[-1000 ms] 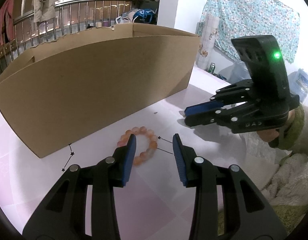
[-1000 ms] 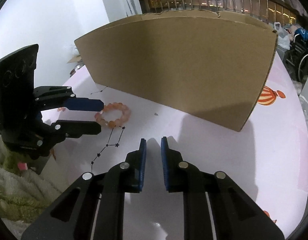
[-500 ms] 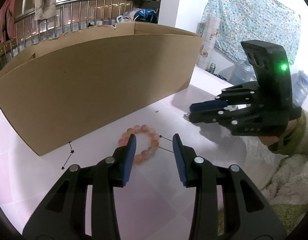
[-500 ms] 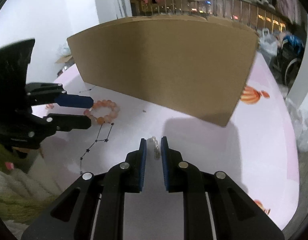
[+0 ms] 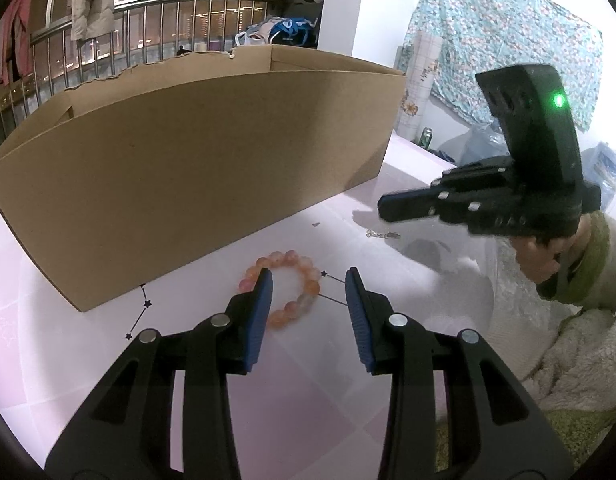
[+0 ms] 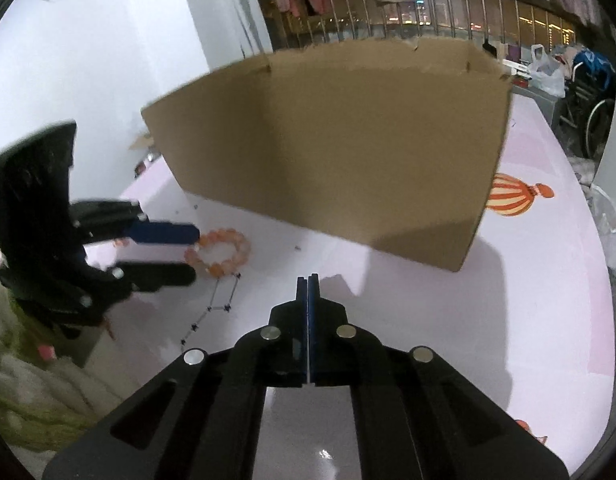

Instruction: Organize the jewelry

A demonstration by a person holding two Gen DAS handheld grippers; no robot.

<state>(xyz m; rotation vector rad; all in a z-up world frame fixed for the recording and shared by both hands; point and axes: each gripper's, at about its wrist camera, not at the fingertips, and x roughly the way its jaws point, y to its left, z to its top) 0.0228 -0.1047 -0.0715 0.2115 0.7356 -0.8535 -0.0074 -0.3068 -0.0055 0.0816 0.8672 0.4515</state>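
Bracelet (image 5: 286, 290) x1, box (image 5: 196, 160) x1, chain (image 5: 382, 234) x1

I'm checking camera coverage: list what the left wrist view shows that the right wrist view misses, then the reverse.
Left wrist only: a small silver chain lying on the pink tablecloth, a floral cloth on the wall, and a green can. Right wrist only: a hot-air balloon print and a wheelchair. Both: the cardboard box and the orange bead bracelet.

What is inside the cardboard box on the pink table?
The cardboard box is open-topped, but both views show mainly its outer front wall; only a strip of inner wall at one end shows. Its floor and any contents are hidden. The bead bracelet lies outside, in front of it.
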